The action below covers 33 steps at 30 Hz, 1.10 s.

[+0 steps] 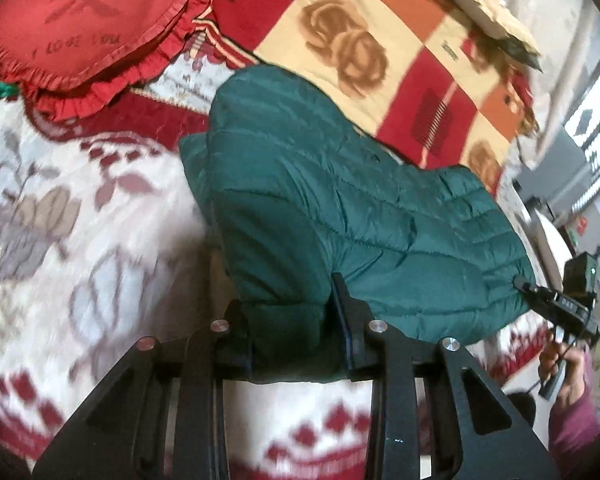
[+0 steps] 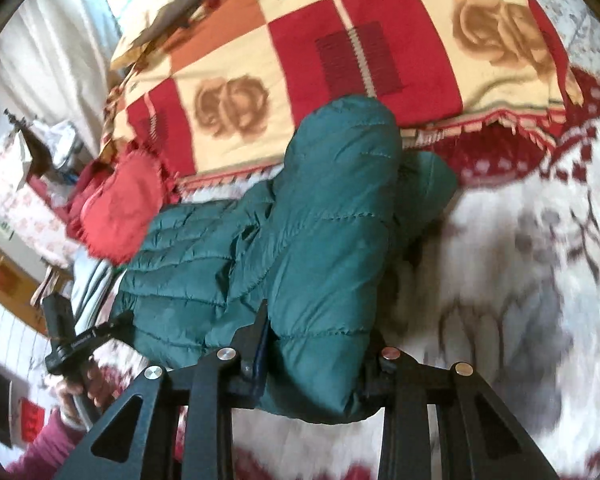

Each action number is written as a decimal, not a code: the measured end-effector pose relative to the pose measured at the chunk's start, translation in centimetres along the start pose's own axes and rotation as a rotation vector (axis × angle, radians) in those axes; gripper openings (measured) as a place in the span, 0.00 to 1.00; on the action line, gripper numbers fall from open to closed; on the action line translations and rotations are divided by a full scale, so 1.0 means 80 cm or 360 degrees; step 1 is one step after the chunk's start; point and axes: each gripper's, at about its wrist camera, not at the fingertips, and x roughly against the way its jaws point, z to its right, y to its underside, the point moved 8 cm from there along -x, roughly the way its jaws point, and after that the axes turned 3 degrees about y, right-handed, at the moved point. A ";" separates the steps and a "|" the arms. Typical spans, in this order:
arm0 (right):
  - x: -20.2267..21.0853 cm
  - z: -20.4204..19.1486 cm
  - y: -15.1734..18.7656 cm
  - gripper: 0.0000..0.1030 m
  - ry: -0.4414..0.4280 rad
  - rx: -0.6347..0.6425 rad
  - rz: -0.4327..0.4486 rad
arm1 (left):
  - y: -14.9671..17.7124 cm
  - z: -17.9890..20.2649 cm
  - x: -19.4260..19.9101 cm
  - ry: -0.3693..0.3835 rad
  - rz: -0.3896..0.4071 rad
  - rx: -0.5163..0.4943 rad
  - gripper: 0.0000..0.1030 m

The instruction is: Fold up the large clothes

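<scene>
Bedroom, bed [image 1: 80,208] under a white-and-red floral blanket. Left hand-held gripper [image 1: 296,320] clamped narrow on one near corner of the green quilted jacket [image 1: 340,200], right hand-held gripper [image 2: 320,360] pinching the other near corner, hem strung between them. Jacket's long axis running away from both toward the checked rose blanket [image 2: 340,60], far end resting on the bed; puffy, slippery-looking, likely to spring open.

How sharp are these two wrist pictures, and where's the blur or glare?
Left wrist view: the white and red bedspread is smeared by motion blur at left, while the green puffer jacket stays fairly crisp; the window at the right edge blows out. Right wrist view: the bedspread smears at right, the jacket's stitching reads clearly, and fisheye bending curves both frames' edges.
</scene>
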 end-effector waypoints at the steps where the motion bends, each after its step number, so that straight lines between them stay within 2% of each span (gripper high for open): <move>1: 0.006 0.000 0.014 0.30 -0.0010 -0.0008 -0.0018 | 0.009 0.000 0.006 0.0001 -0.0010 -0.0003 0.29; 4: 0.017 0.000 0.041 0.30 -0.0039 -0.0051 -0.0038 | 0.039 0.000 0.021 -0.0006 -0.0038 0.0002 0.29; 7: 0.017 0.005 0.058 0.30 0.0006 -0.0070 -0.0045 | 0.054 -0.004 0.021 -0.0044 -0.0043 0.0023 0.30; 8: 0.013 0.009 0.062 0.32 0.0029 -0.0091 -0.0045 | 0.058 -0.008 0.017 -0.0064 -0.0047 0.0045 0.32; 9: 0.009 0.012 0.065 0.34 0.0068 -0.0087 -0.0050 | 0.061 -0.012 0.013 -0.0093 -0.0050 0.0066 0.37; 10: 0.005 0.016 0.068 0.43 0.0135 -0.0074 -0.0059 | 0.063 -0.016 0.009 -0.0126 -0.0047 0.0081 0.46; 11: 0.001 0.021 0.070 0.59 0.0199 -0.0076 -0.0066 | 0.065 -0.019 0.008 -0.0162 -0.0039 0.0090 0.50; 13: -0.001 0.025 0.071 0.67 0.0289 -0.0070 -0.0068 | 0.065 -0.023 0.007 -0.0199 -0.0027 0.0099 0.57; 15: 0.006 0.023 0.066 0.68 0.0356 -0.0016 -0.0050 | 0.063 -0.023 0.015 -0.0223 -0.0022 0.0100 0.57; 17: 0.023 0.023 0.058 0.81 0.0495 0.0057 -0.0001 | 0.059 -0.025 0.026 -0.0263 -0.0009 0.0093 0.57; 20: 0.049 0.022 0.042 0.82 0.0621 0.0096 0.0106 | 0.044 -0.025 0.055 -0.0361 0.0080 0.0080 0.57; 22: 0.061 0.013 0.029 0.82 0.0665 0.0120 0.0172 | 0.034 -0.019 0.068 -0.0385 0.0139 0.0059 0.59; 24: 0.062 -0.005 0.022 0.82 0.0633 0.0158 0.0201 | 0.022 -0.011 0.075 -0.0451 0.0184 0.0001 0.59; 26: 0.052 -0.027 0.015 0.82 0.0591 0.0208 0.0198 | 0.014 -0.005 0.073 -0.0457 0.0209 -0.0030 0.59; 33: 0.000 -0.080 0.004 0.82 0.0587 0.0378 0.0197 | -0.001 0.031 0.032 -0.0510 0.0170 -0.0120 0.59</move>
